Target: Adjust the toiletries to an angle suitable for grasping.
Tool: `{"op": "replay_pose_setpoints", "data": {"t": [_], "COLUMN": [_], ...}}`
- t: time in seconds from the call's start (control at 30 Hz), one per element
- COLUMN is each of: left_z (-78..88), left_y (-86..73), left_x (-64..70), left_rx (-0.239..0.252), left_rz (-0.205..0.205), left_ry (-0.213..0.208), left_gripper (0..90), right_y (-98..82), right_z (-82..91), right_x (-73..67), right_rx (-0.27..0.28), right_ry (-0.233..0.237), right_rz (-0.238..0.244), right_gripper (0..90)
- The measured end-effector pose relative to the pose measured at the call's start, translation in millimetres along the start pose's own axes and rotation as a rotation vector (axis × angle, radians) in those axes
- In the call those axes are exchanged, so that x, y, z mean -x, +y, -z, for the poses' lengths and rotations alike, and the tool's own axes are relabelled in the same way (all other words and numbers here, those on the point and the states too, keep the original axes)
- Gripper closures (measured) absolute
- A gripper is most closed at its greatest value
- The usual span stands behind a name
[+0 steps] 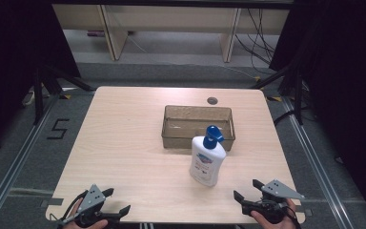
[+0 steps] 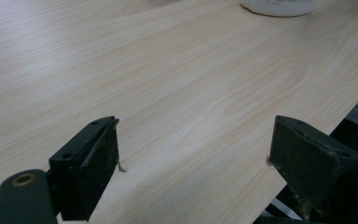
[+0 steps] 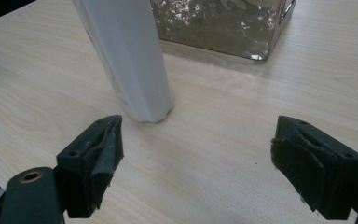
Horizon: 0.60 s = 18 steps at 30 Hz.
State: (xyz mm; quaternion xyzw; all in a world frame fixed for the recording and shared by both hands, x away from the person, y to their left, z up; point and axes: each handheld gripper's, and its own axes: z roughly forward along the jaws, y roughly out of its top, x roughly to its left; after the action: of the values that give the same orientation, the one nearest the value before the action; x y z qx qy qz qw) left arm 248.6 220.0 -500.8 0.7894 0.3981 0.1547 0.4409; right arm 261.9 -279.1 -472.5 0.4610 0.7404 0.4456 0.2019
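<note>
High view, pump bottle [image 1: 207, 160]: upright mid-table, just before clear bin [image 1: 198, 127].
Left gripper [image 1: 115, 202]: jaws wide, empty, at table's [image 1: 124, 133] near edge, well apart from bottle.
Right gripper [image 1: 246, 190]: jaws wide, empty, near bottle, bare wood between.

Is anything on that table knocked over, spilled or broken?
Nothing stands out. The pump bottle stands upright on the table, just in front of the clear bin, which sits square and looks empty. No spill shows on the wood, and both hand-held grippers rest apart from the bottle.
</note>
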Motion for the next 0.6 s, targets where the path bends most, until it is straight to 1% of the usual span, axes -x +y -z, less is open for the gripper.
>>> {"op": "replay_pose_setpoints", "data": {"t": [0.07, 0.1, 0.13, 0.17, 0.2, 0.23, 0.27, 0.3, 0.37, 0.4, 0.43, 0.47, 0.5, 0.53, 0.57, 0.6], "left_z": [0.2, 0.0, 0.1, -0.8, -0.8, 0.2, 0.0, -0.2, -0.1, -1.1, -1.1, -1.0, -1.0, -0.9, -1.0, -0.6], "left_y": [0.0, 0.1, 0.2, 0.2, 0.2, 0.2, 0.0, -0.1, 0.0, -0.1, -0.1, -0.1, -0.1, 0.0, 0.0, 0.1], "left_x": [-0.2, 0.2, 0.1, 1.2, 1.2, 0.0, 0.0, 0.2, 0.1, 1.3, 1.3, 1.0, 1.0, 1.2, 1.2, 0.9], "left_rx": [-0.004, -0.003, -0.005, 0.007, 0.007, -0.006, -0.005, -0.002, -0.005, 0.008, 0.007, 0.004, 0.004, 0.002, 0.001, -0.004], "left_rz": [-0.005, -0.002, -0.007, 0.006, 0.005, -0.008, -0.003, 0.001, -0.003, 0.012, 0.011, 0.009, 0.009, 0.010, 0.008, 0.003], "left_ry": [-0.001, -0.001, -0.003, -0.004, -0.005, -0.002, -0.001, -0.001, -0.001, -0.003, -0.003, -0.003, -0.003, -0.001, -0.002, -0.001], "left_gripper": [15.1, 15.1, 15.0, 15.0, 15.0, 15.0, 15.1, 15.1, 15.0, 15.0, 15.1, 15.1, 15.1, 15.1, 15.1, 15.0], "right_y": [-0.1, 0.1, 0.6, 0.6, 0.6, 0.6, 0.7, 0.8, 1.3, 0.9, 1.8, 3.4, 3.4, 4.0, 4.5, 5.1], "right_z": [-0.5, -0.4, 0.5, 0.5, 0.3, 0.3, 0.2, 0.0, 0.3, -0.3, 1.6, 2.0, 2.0, 2.7, 2.5, 2.6], "right_x": [0.3, -0.6, -0.9, -0.9, -1.9, -1.9, -2.0, -0.8, -1.7, -4.5, -5.3, -2.3, -2.3, -3.6, -4.0, -3.5], "right_rx": [0.004, 0.001, 0.009, 0.009, 0.007, 0.007, 0.008, 0.018, 0.026, 0.031, 0.022, 0.047, 0.047, 0.048, 0.063, 0.055], "right_ry": [-0.004, -0.004, -0.001, -0.001, 0.010, 0.010, 0.010, -0.001, 0.007, 0.014, 0.009, 0.010, 0.010, 0.018, 0.020, 0.001], "right_rz": [0.005, -0.006, 0.002, 0.002, -0.010, -0.010, -0.011, 0.012, 0.003, -0.033, -0.039, 0.017, 0.017, 0.003, 0.000, 0.011], "right_gripper": [17.0, 17.0, 17.0, 17.0, 16.9, 16.6, 16.1, 15.8, 15.7, 15.5, 15.5, 15.5, 15.5, 15.5, 15.5, 15.5]}}
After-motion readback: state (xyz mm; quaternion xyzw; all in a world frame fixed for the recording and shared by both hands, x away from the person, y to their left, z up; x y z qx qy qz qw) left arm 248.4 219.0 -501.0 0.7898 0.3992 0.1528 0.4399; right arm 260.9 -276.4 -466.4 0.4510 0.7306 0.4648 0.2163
